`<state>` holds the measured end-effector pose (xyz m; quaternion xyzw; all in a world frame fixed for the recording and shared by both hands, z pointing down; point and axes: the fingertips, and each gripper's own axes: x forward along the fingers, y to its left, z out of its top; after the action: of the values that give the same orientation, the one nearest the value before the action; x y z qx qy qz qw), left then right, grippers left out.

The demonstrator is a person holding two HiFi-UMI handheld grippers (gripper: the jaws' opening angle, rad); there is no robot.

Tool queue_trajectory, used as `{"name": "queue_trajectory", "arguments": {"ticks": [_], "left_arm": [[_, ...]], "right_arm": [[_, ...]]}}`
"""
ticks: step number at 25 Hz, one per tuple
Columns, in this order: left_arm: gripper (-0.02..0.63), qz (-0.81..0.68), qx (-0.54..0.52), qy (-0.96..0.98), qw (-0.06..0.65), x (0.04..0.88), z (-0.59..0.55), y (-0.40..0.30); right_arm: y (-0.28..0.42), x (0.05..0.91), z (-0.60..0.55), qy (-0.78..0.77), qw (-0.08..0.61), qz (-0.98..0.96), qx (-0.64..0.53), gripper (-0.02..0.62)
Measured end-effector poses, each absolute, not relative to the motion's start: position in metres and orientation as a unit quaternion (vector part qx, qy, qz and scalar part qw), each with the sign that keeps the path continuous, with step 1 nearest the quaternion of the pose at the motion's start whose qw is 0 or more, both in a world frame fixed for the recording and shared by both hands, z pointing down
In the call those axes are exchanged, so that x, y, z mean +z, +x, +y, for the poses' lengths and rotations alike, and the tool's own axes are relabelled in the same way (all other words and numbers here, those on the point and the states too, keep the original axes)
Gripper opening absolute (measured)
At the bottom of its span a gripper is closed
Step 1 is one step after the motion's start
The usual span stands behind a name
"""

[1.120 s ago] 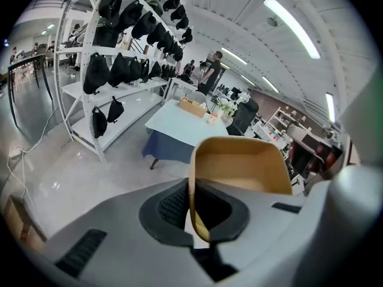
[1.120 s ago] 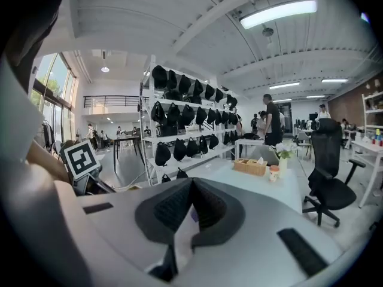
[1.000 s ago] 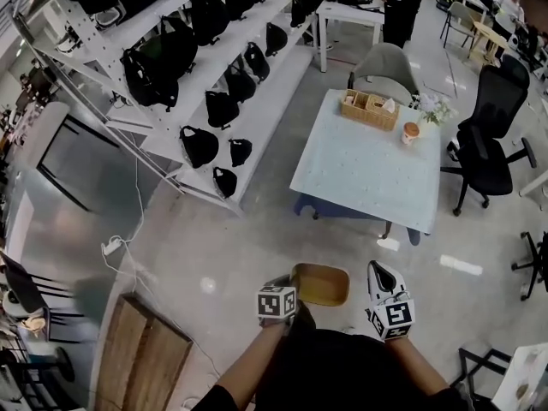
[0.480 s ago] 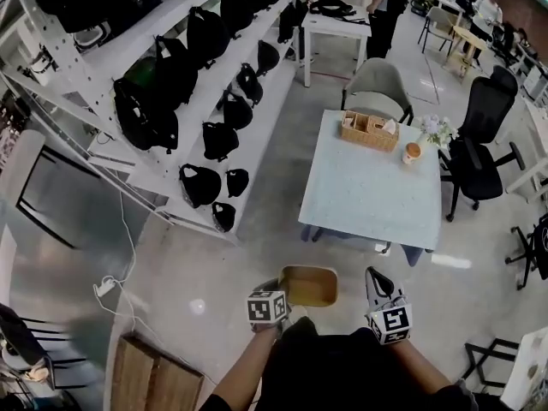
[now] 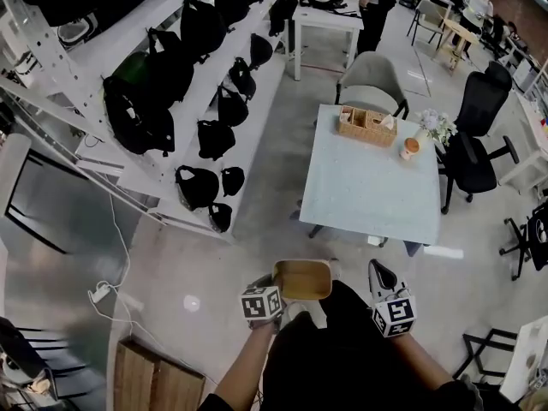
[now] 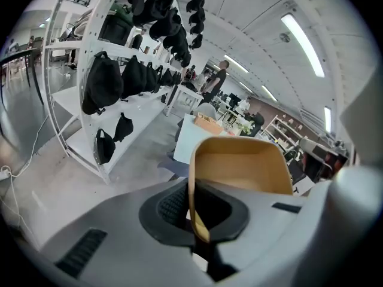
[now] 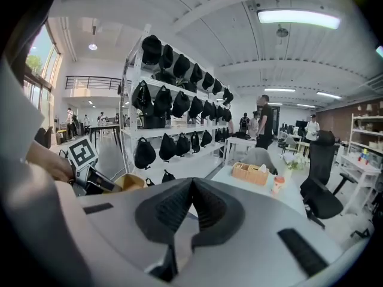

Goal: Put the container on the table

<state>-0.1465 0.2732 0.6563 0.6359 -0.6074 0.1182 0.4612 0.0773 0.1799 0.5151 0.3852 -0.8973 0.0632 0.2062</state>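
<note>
A tan rectangular container [image 5: 302, 280] is carried above the floor, short of the white table [image 5: 368, 191]. My left gripper [image 5: 272, 291] is shut on its left wall; in the left gripper view that thin wall [image 6: 192, 202] stands pinched between the pads, with the container's hollow [image 6: 242, 166] ahead. My right gripper [image 5: 382, 276] hangs to the right of the container, shut with nothing in it; its pads [image 7: 192, 205] meet. The right gripper view shows the left gripper [image 7: 90, 172] and the container [image 7: 130, 182] at lower left.
On the table's far end stand a wicker basket [image 5: 366, 126], an orange cup [image 5: 410, 148] and flowers [image 5: 437, 127]. White shelving [image 5: 171, 110] with black bags runs along the left. A grey chair [image 5: 372, 80] and a black office chair [image 5: 473, 135] flank the table. A wooden board [image 5: 154, 377] lies at lower left.
The view has advanced toward the table, which now lies nearer. Both grippers and the container keep their places relative to each other.
</note>
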Motion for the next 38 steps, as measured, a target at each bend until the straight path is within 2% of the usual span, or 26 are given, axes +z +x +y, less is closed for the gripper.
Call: {"name": "queue_trajectory", "arguments": {"ticks": [8,14,38], "left_arm": [[0.009,-0.623,0.114,0.609,0.478,0.67,0.278,-0.169],[0.009,-0.621,0.121,0.61,0.476,0.665,0.236,-0.173],[0.009,-0.594,0.218,0.617,0.468,0.676,-0.019,-0.139]], "right_arm": [[0.042,0.528,0.152,0.369,0.194,-0.906,0.077,-0.002],[0.033,0.529,0.109,0.374,0.172,-0.907,0.088,-0.002],[0.088,0.564,-0.141,0.412,0.158,-0.886,0.142,-0.002]]}}
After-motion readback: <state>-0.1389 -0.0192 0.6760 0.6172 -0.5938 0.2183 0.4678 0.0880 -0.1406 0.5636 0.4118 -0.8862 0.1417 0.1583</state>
